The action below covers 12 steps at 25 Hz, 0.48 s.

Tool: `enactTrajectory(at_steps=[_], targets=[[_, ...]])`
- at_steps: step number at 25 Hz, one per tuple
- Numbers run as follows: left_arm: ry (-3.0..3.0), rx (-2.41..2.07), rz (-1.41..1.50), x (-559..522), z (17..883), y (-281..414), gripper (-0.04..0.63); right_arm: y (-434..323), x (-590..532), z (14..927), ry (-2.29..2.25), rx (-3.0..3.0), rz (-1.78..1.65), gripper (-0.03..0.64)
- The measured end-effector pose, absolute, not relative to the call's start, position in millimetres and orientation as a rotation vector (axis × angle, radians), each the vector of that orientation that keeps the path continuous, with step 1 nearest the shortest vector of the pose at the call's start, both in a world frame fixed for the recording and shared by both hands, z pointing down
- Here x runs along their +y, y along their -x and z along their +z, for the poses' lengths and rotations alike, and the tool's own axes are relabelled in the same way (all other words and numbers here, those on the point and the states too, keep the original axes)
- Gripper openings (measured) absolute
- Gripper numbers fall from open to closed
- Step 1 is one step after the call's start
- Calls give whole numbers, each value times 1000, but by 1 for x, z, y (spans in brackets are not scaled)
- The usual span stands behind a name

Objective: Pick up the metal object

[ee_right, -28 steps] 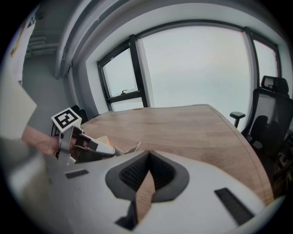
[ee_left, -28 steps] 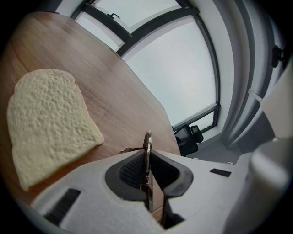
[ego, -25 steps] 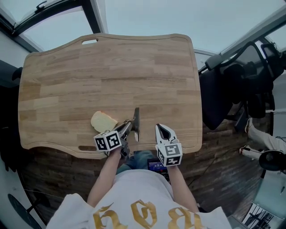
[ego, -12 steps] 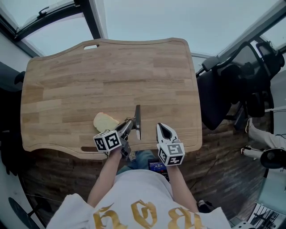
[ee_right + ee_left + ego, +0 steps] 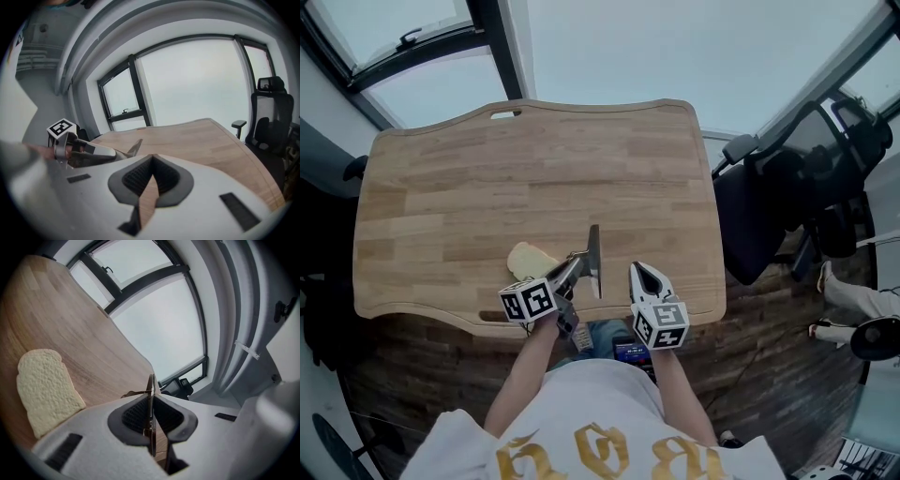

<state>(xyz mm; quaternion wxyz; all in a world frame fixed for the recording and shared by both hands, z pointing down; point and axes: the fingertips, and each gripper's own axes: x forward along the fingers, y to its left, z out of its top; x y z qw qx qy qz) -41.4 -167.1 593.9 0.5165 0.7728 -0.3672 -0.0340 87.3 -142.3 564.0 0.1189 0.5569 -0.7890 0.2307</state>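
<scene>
The metal object [image 5: 594,261] is a thin flat blade. It stands on edge just above the wooden table [image 5: 534,169], near the front edge. My left gripper [image 5: 570,269] is shut on it. In the left gripper view the blade [image 5: 151,394] shows edge-on, pinched between the two dark pads of the left gripper [image 5: 151,404]. My right gripper [image 5: 641,275] hovers a little to the right of the blade, shut and holding nothing. From the right gripper view, the right gripper [image 5: 152,161] has table wood beyond it, and the left gripper's fingers [image 5: 89,153] and the blade tip [image 5: 135,146] show at left.
A slice of bread [image 5: 532,261] lies flat on the table just left of the left gripper, also seen large as the bread slice [image 5: 44,387]. A black office chair [image 5: 787,187] stands off the table's right edge. Windows lie beyond the far edge.
The head view has tilted, so the table sits lower and further right in frame. Both grippers keep nearly the same places over the table's front edge, the left still holding the blade.
</scene>
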Motion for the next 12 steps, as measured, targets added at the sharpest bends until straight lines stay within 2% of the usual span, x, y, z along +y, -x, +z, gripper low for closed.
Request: enactTrajectory(at_steps=[12], targets=[[-1883, -878, -164, -165, 563, 58, 46, -79, -149, 540, -1712, -2359, 696, 11]])
